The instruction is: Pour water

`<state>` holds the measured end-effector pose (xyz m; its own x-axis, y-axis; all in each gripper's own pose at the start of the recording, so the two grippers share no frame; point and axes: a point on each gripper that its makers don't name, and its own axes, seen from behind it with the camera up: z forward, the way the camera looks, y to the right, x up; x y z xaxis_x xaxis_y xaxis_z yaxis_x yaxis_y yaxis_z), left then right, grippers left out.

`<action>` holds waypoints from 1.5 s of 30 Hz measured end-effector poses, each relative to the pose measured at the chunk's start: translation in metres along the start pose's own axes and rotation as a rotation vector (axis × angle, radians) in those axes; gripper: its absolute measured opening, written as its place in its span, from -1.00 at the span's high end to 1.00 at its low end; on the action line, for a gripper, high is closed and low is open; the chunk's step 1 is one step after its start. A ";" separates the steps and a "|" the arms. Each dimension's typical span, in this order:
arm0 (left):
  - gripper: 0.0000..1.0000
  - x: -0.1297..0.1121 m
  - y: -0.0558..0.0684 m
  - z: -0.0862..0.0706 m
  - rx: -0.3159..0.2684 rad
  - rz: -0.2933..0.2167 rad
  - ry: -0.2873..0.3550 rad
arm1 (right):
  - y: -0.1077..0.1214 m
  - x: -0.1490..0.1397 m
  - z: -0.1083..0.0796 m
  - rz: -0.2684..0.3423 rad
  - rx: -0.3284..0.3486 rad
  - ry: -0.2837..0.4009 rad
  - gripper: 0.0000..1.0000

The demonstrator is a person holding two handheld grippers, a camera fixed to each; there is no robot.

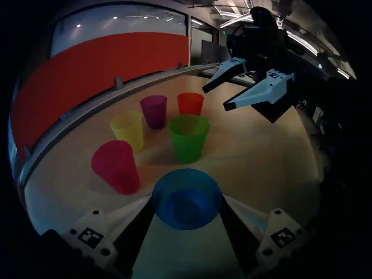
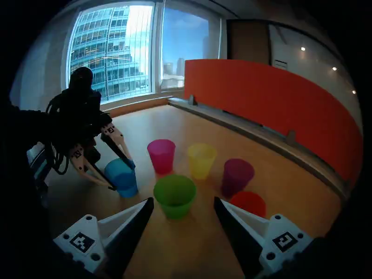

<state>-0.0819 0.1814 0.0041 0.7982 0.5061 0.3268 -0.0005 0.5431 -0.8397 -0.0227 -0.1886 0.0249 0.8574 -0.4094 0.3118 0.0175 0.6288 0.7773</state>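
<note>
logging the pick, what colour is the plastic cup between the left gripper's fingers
Blue: a translucent blue plastic cup, clearest in the left gripper view.

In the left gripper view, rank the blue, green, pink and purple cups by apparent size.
1. blue cup, nearest the camera.
2. pink cup and green cup: too alike to rank.
3. purple cup, farthest.
True sizes may match; nearness decides this.

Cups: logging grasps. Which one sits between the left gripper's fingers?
The blue cup, flanked by the fingers of the left gripper; the pink, yellow, purple, red and green cups stand free.
</note>
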 end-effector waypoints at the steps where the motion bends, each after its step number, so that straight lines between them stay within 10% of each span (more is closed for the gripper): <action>1: -0.77 0.000 0.000 0.000 0.001 0.002 0.000 | 0.000 -0.001 0.001 0.000 0.000 -0.001 -1.00; 45: -0.76 0.024 -0.016 -0.024 0.043 -0.049 0.103 | -0.017 -0.028 0.061 -0.027 0.037 -0.077 -1.00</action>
<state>-0.0480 0.1686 0.0149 0.8553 0.4083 0.3189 0.0159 0.5946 -0.8038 -0.0781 -0.2280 0.0360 0.8146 -0.4768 0.3304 0.0199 0.5922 0.8055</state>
